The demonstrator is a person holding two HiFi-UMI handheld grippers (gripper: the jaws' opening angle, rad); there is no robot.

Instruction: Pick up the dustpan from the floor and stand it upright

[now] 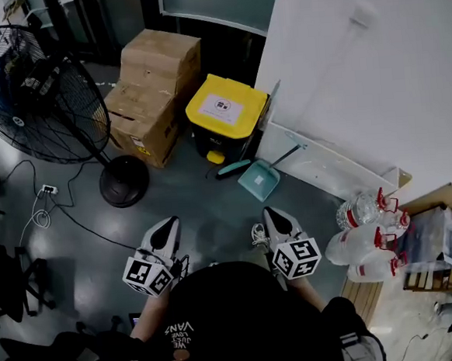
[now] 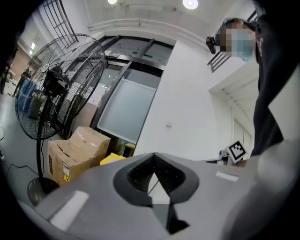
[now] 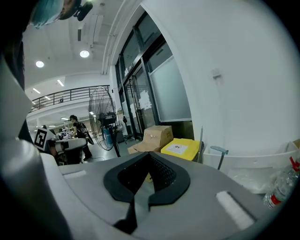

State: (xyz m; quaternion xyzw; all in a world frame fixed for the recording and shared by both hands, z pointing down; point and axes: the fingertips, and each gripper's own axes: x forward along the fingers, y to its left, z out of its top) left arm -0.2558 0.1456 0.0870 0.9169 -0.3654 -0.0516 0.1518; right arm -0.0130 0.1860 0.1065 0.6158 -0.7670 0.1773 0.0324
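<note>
The teal dustpan [image 1: 259, 179] lies flat on the grey floor, and its long handle [image 1: 289, 153] leans up against the low white panel [image 1: 326, 168] by the wall. A handle end [image 3: 218, 150] shows in the right gripper view; the pan itself is hidden there behind the jaws. My left gripper [image 1: 162, 234] [image 2: 153, 161] and my right gripper [image 1: 280, 224] [image 3: 149, 161] hover side by side, well short of the dustpan. Both are shut with nothing between their jaws.
A yellow-lidded bin [image 1: 226, 106] and stacked cardboard boxes [image 1: 152, 88] stand behind the dustpan, with a teal brush [image 1: 233, 168] beside it. A large floor fan [image 1: 40, 89] with its cable is at the left. Water bottles [image 1: 370, 231] lie at the right.
</note>
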